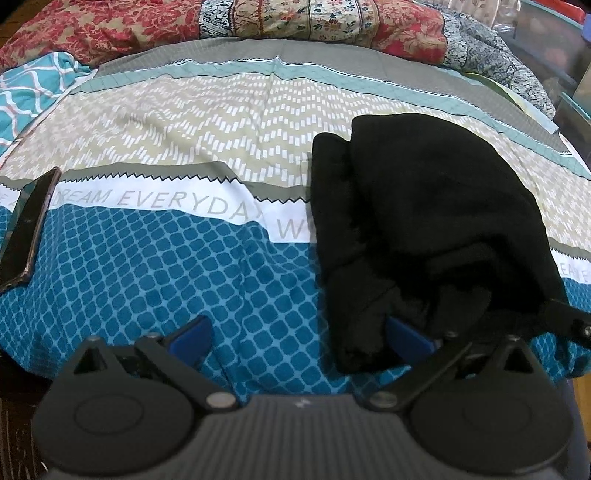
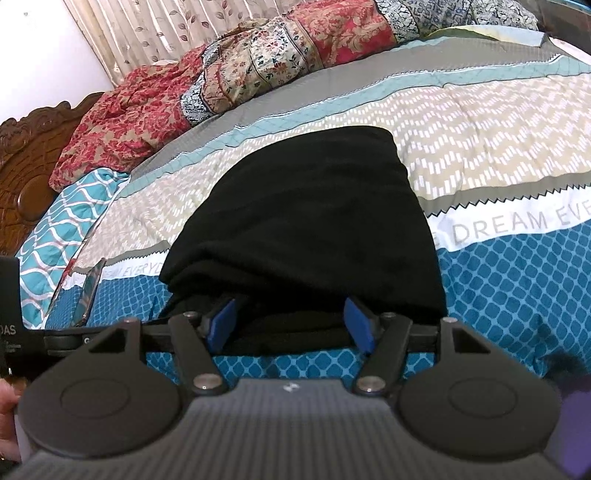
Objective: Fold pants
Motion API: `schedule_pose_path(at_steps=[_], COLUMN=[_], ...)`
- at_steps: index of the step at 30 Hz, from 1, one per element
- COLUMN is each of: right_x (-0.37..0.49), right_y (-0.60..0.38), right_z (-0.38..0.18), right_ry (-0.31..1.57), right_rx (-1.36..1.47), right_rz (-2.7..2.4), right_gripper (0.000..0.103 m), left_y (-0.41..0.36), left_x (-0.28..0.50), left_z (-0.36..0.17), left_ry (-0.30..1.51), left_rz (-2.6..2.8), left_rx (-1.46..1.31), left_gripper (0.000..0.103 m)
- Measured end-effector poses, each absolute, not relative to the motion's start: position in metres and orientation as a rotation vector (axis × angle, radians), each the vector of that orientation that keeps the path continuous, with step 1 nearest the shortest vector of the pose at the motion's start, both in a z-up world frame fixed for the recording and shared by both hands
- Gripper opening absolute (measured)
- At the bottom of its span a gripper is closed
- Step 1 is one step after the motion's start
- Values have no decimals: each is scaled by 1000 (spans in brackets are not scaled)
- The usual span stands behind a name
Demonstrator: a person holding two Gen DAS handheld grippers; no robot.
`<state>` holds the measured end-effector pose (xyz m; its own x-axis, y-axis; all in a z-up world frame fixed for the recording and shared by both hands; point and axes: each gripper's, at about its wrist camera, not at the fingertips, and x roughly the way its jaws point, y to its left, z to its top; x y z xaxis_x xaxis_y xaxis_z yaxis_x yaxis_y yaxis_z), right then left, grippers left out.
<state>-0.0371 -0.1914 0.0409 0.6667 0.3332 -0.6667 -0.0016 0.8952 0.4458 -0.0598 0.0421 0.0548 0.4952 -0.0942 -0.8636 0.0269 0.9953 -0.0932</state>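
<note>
The black pants (image 1: 417, 229) lie folded in a thick bundle on the patterned bedspread (image 1: 166, 266), right of centre in the left wrist view. My left gripper (image 1: 295, 338) is open; its right blue pad (image 1: 406, 339) touches the bundle's near left corner and its left pad lies over bare bedspread. In the right wrist view the pants (image 2: 306, 221) fill the centre. My right gripper (image 2: 291, 325) is open with both blue pads (image 2: 358, 325) at the bundle's near edge, straddling the lower layers under the overhanging top fold.
A dark phone (image 1: 27, 229) lies on the bedspread at the left, also seen in the right wrist view (image 2: 88, 291). A crumpled floral quilt (image 1: 258, 18) lines the far side. A carved wooden headboard (image 2: 26, 173) stands at the left. A teal patterned pillow (image 1: 29, 96) lies nearby.
</note>
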Motion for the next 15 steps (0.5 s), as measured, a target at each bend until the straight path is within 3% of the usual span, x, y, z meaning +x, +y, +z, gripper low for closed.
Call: schedule_pose_path(at_steps=[15], right_x=[-37], right_y=[-186], right_z=[41], right_ry=[821], right_rx=[434], right_rz=[191], right_gripper=[76], left_y=[42], left_x=[-64], left_z=[54], left_ry=[1032], left_rz=[-74], left_rx=[-86], left_gripper=[103])
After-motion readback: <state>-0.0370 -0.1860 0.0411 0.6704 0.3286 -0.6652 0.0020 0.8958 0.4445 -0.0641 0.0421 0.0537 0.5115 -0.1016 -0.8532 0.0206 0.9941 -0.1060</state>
